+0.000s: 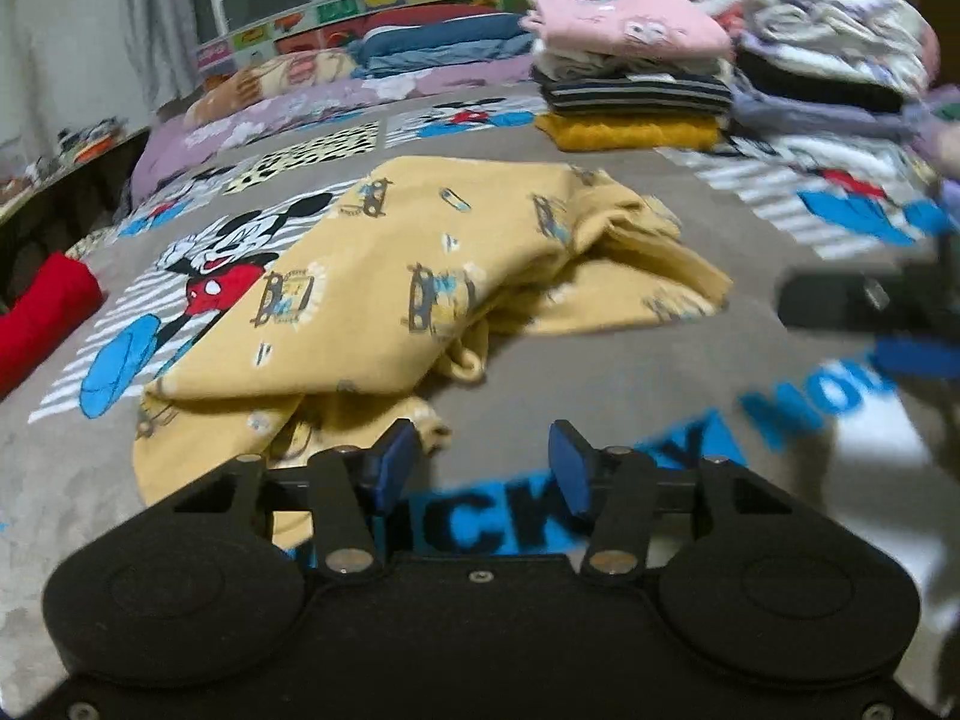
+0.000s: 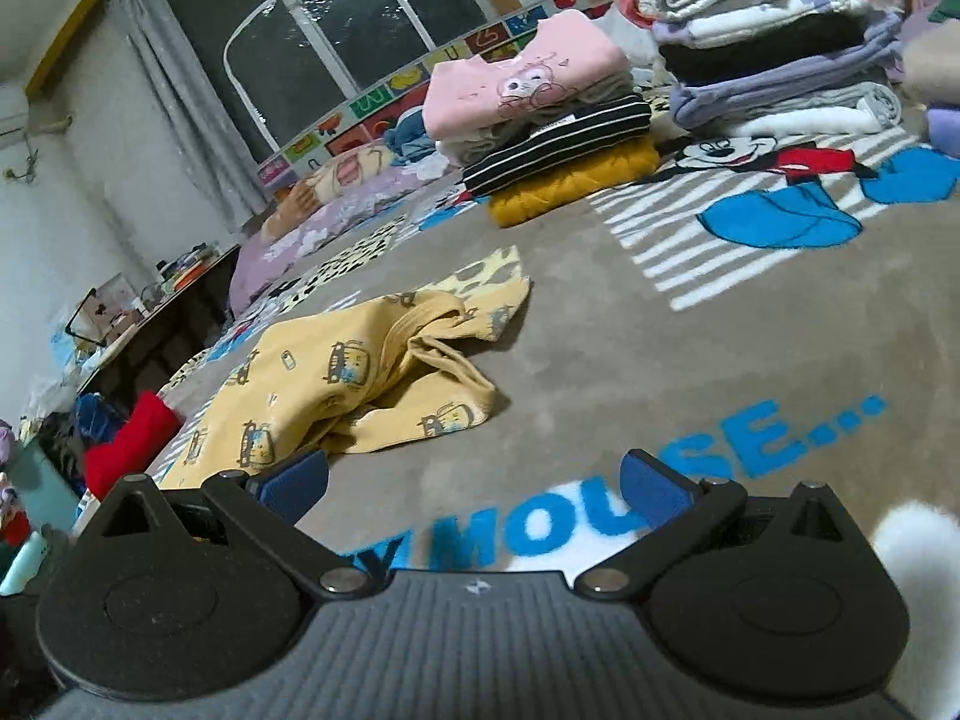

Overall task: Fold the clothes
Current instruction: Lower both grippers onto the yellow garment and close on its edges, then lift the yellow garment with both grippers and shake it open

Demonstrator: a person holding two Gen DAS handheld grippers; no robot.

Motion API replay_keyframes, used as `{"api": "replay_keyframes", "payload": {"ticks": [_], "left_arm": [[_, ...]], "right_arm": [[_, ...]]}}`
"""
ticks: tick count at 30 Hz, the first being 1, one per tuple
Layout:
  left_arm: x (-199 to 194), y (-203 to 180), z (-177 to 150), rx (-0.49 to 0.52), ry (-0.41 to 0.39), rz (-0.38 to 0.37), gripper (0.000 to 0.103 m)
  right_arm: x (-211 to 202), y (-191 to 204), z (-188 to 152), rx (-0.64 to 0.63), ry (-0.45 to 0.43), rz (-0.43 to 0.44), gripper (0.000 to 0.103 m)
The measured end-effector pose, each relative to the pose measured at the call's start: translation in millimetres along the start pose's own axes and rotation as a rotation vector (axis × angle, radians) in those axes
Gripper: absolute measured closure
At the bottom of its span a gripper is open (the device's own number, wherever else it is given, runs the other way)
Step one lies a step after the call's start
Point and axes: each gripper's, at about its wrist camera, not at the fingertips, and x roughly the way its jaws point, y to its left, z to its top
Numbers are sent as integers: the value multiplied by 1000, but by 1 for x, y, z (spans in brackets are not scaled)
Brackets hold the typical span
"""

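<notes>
A yellow garment (image 1: 384,300) printed with small cars lies crumpled on a grey blanket (image 1: 600,372) with cartoon mouse pictures and blue lettering; everything below is placed from that garment.

Left of it, at the blanket's edge, sits a red rolled cloth (image 1: 42,318). Part of the garment covers a mouse figure in red shorts (image 1: 222,264) printed on the blanket. The garment itself is bunched, with folds piled toward its right side and one end trailing toward the near edge.

Just in front of its near end hangs the left gripper (image 1: 483,468), its blue-padded jaws spread apart with nothing between them; the left pad (image 1: 396,459) sits right at the garment's hem, though contact cannot be judged.

Behind the garment and to the right stands a stack of folded clothes (image 1: 630,78): a mustard piece at the bottom, a dark striped one above, a pink top uppermost. Further right rises a taller pile of folded laundry (image 1: 834,42) in white, lilac and black.

To the right of the garment, a dark blurred shape is the right gripper (image 1: 864,306). In its own view the right gripper (image 2: 474,483) has its jaws spread wide and empty, over the blue lettering, with the garment (image 2: 336,384) ahead and to its left.
</notes>
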Motion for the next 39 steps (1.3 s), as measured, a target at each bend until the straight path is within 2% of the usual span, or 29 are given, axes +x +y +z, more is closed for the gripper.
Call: {"api": "replay_keyframes", "payload": {"ticks": [3, 8, 9, 11, 16, 24, 29, 33, 39], "left_arm": [[12, 0, 10, -51, 7, 35, 57], [29, 5, 23, -141, 19, 72, 69], [30, 5, 23, -145, 18, 79, 70], [32, 6, 24, -154, 14, 95, 82], [14, 8, 23, -124, -34, 73, 92], [-48, 36, 26, -82, -92, -30, 95], [-79, 55, 16, -84, -105, -55, 95], [-104, 70, 8, -87, -116, -75, 95], [-136, 90, -4, -79, -133, -105, 95]], "right_arm": [[3, -2, 0, 5, -1, -6, 0], [6, -6, 1, 23, 7, -5, 0], [6, -6, 1, 24, 8, -4, 0], [7, -6, 0, 24, 9, -5, 0], [7, -6, 0, 23, 11, 0, 0], [3, 2, -1, -1, -1, 39, 0], [-5, 11, -2, -32, -30, 75, 0], [-12, 26, -6, -123, -36, 113, 4], [-36, 56, -17, -353, -68, 181, 5]]}}
